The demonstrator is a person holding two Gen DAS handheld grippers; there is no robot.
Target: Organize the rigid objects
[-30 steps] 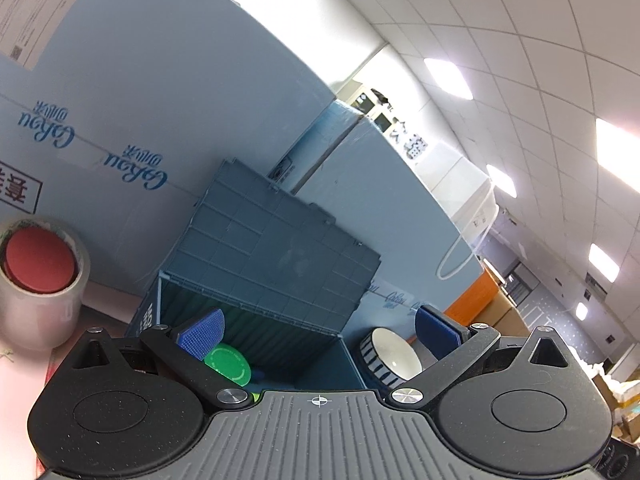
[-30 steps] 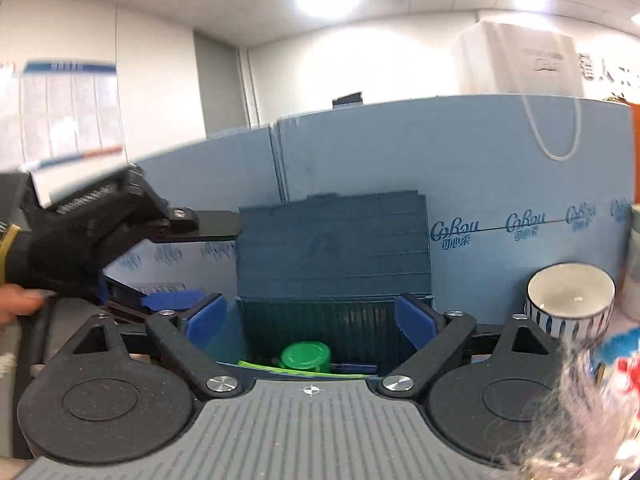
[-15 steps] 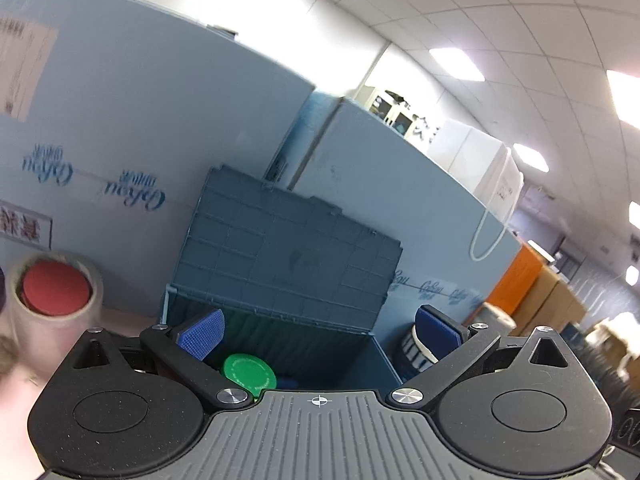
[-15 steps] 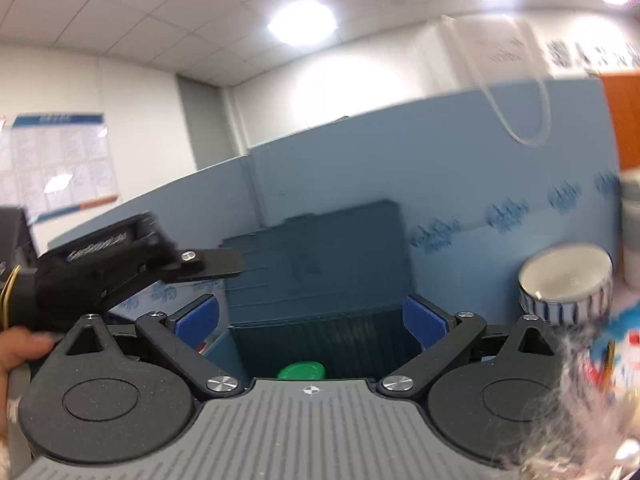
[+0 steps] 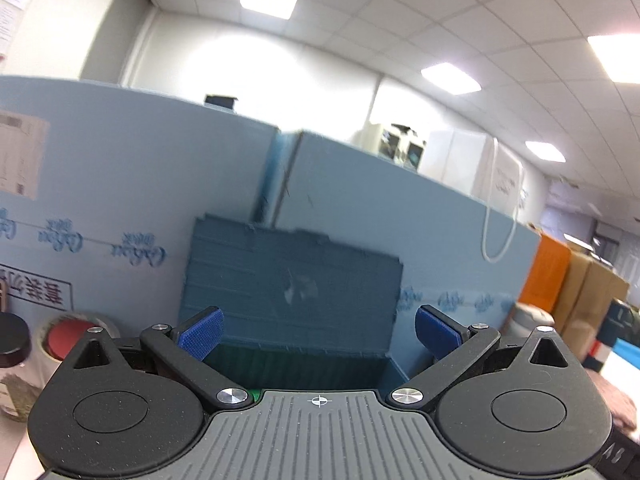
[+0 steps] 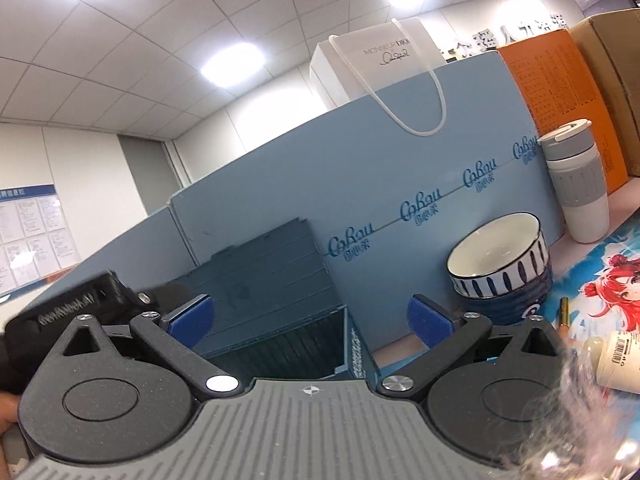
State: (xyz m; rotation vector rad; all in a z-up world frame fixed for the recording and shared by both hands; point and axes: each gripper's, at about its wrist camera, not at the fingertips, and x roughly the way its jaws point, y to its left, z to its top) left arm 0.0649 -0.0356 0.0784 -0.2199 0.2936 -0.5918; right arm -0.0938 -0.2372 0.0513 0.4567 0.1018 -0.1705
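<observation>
— Facing the open storage box (image 6: pixel 276 320) with both claws, I'd note. Right claw (image 6: pixel 310 318) spread wide, nothing between its pads; its jaws have just been opening further. Left claw (image 5: pixel 318 334) also wide and empty.

— Why the box against the blue partition (image 6: pixel 400 184)?

— Its lid (image 5: pixel 292 280) leans back on the panel, which keeps the mouth clear for dropping things in, I'd guess. Loose items wait along the bench: striped bowl (image 6: pixel 500 268) just right of the box, white tumbler (image 6: pixel 576 184) further right, red-capped jar (image 5: pixel 66 340) to the left.

— Anything changed from a second ago?

— Both views have rolled: the left one now sits nearly level, the right one tips. The green lid (image 5: pixel 253 394) inside the box, plain earlier, now only peeks past the left claw's body. The bowl has dropped out of the left view.
</observation>
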